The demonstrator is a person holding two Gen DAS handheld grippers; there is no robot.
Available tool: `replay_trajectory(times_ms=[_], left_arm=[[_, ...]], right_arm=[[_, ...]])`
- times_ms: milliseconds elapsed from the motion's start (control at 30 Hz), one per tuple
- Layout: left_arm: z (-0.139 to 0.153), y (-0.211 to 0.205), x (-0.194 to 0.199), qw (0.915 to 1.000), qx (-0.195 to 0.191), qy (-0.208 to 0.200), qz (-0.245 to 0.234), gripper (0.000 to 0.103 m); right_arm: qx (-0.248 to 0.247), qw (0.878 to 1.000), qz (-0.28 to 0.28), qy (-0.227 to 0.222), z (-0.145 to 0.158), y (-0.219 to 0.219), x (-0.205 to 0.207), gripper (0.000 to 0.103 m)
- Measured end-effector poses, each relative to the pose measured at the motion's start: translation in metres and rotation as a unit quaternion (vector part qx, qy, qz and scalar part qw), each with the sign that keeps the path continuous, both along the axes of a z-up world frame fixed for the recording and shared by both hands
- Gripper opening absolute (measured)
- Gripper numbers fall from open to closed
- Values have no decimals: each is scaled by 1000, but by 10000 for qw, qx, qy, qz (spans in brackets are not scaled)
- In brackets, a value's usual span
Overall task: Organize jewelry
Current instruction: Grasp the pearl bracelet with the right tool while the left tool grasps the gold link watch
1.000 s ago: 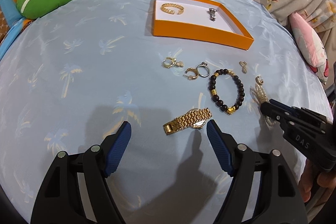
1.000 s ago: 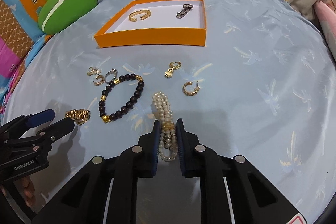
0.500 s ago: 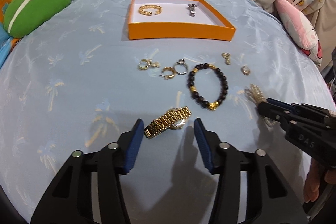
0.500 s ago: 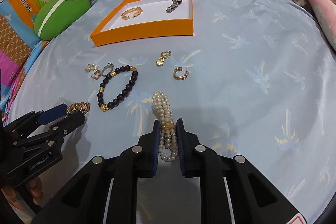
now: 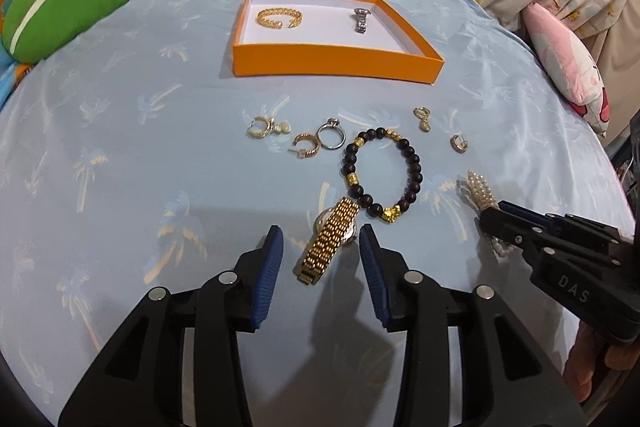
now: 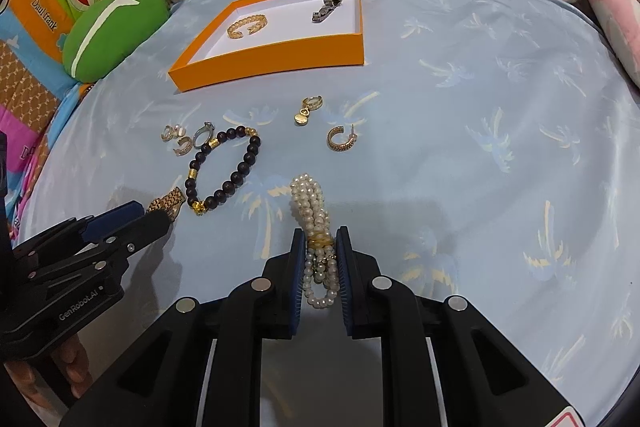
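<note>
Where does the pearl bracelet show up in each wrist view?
Left wrist: the pearl bracelet lies at the right edge, its near end hidden by the right gripper.
Right wrist: the pearl bracelet is low at center, clamped between the right gripper's pads.
Shared landmark: the orange box at top center of both views.

My way to the orange box (image 5: 332,63) is blocked by the black bead bracelet (image 5: 382,175) and a ring (image 5: 331,137); open cloth (image 6: 500,131) on the right lets me pass freely.
</note>
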State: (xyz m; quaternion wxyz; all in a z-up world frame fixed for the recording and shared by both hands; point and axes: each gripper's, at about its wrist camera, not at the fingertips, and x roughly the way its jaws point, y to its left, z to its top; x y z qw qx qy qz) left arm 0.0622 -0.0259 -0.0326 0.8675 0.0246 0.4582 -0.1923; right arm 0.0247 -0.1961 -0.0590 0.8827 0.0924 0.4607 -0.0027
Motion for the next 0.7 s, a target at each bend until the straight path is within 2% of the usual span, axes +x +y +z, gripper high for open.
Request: replay_trajectory(times_ms=[167, 300, 533, 700], left_arm=[[0, -6, 1, 10000, 12, -49, -65, 34], [0, -5, 0, 9999, -91, 55, -104, 12], [5, 1, -6, 9996, -248, 132, -43, 11], [20, 5, -12, 9993, -367, 21, -56, 11]], right_arm=[[-17, 10000, -8, -22, 1, 0, 0, 15], [-49, 10000, -5, -35, 1, 1, 0, 14], [-36, 9999, -39, -102, 5, 0, -4, 14], [-19, 9997, -71, -252, 17, -2, -8, 13]])
